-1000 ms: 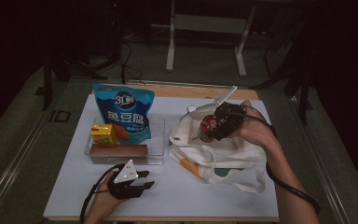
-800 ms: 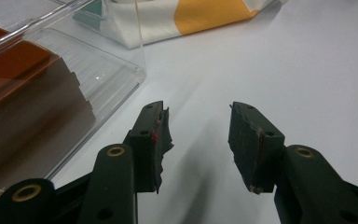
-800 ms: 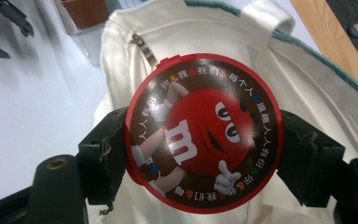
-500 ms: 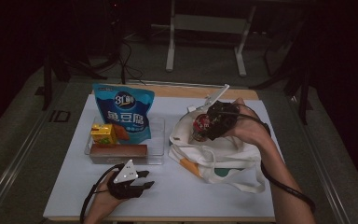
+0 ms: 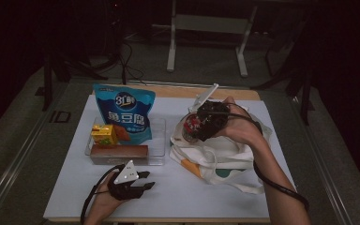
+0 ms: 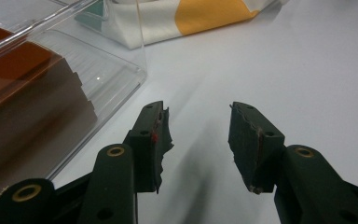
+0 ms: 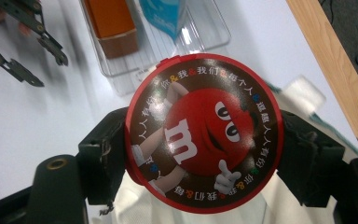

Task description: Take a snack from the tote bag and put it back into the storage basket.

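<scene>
White bench (image 5: 206, 197), my right claw (image 7: 204, 140) clamped on round M&M's tin (image 7: 204, 133) above tote bag (image 5: 225, 157); rigid, probably slick, hold rim sides; left claw (image 6: 198, 140) apart, idle

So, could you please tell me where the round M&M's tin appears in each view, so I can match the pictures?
High view: the M&M's tin sits right of centre, held by the right gripper above the white tote bag.
Right gripper view: the tin fills the centre, clamped between the jaws.
Left gripper view: not in it.
Shared landmark: the clear plastic tray.
</scene>
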The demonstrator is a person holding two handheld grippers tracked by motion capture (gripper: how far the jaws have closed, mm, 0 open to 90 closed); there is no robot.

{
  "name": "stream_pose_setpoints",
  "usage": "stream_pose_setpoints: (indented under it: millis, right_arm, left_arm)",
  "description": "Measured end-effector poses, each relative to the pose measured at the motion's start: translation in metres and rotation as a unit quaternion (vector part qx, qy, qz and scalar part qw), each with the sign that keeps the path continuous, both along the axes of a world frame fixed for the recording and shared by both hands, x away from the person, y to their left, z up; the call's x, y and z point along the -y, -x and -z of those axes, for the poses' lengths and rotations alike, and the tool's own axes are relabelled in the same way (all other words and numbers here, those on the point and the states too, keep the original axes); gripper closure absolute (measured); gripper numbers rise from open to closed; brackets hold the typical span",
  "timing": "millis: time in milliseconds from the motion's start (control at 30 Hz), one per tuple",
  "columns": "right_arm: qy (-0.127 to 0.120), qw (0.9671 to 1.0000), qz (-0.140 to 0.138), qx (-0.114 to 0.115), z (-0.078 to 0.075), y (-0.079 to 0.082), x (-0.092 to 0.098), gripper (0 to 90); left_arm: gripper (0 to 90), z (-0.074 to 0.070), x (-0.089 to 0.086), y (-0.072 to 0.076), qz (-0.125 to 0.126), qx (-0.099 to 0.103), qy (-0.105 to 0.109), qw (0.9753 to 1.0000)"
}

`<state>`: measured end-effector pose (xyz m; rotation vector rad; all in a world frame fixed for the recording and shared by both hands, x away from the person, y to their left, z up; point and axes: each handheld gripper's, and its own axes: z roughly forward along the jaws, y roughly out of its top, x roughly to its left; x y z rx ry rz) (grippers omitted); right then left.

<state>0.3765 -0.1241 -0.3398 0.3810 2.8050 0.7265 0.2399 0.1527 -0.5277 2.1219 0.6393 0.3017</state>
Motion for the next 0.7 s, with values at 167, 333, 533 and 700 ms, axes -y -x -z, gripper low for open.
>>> stream_pose_setpoints:
  millis: [167,333,533,700]
  right_arm:
    - [0.0,1.0,-0.009,-0.002,-0.003,0.003,-0.011,25.8]
    - [-0.004,0.9999,-0.016,-0.001,-0.005,0.005,-0.02,25.8]
    - [-0.011,0.9996,-0.026,-0.003,-0.008,0.006,-0.031,25.8]
    - [-0.016,0.9994,-0.031,-0.003,-0.008,0.005,-0.038,25.8]
  left_arm:
    - [56.0,0.0,0.0,0.0,0.001,0.0,-0.001,1.0]
    - [56.0,0.0,0.0,0.0,0.0,0.0,0.001,1.0]
    - [56.0,0.0,-0.001,0.0,0.0,0.0,0.002,1.0]
    - [56.0,0.0,-0.001,0.0,0.0,0.0,0.001,1.0]
